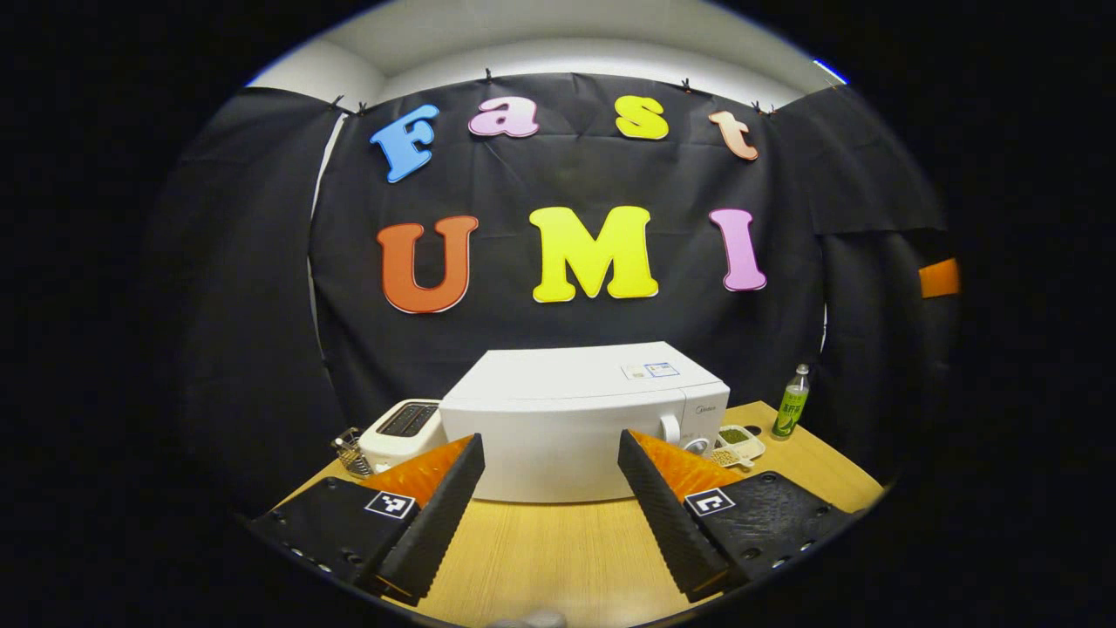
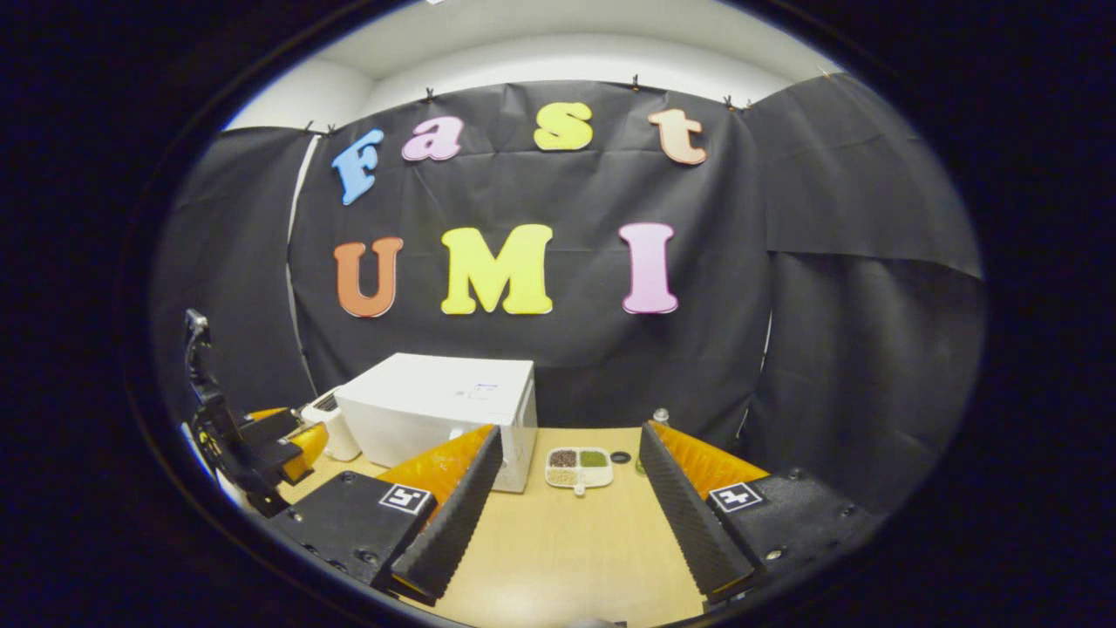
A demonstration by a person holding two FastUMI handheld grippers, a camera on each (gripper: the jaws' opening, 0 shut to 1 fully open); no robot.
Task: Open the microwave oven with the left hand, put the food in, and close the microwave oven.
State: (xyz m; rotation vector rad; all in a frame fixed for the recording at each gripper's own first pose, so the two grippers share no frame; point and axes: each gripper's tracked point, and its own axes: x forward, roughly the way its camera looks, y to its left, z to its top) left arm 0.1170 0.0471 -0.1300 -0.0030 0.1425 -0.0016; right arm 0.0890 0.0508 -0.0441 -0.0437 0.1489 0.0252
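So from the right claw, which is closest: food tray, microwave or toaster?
In the right gripper view:
1. White divided food tray, straight ahead.
2. White boxy microwave, ahead on the left.
3. White toaster, farthest left, behind the microwave.

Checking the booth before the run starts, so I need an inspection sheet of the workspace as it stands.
Surface: wooden table, bare in front.
Job's things: white microwave, door shut; divided food tray to its right.
Clutter: toaster and wire rack left of the microwave; green bottle and a small dark lid by the tray.
Grippers: left gripper open, empty; right gripper open, empty.
Cables: nothing seen.
Surroundings: black cloth wall.
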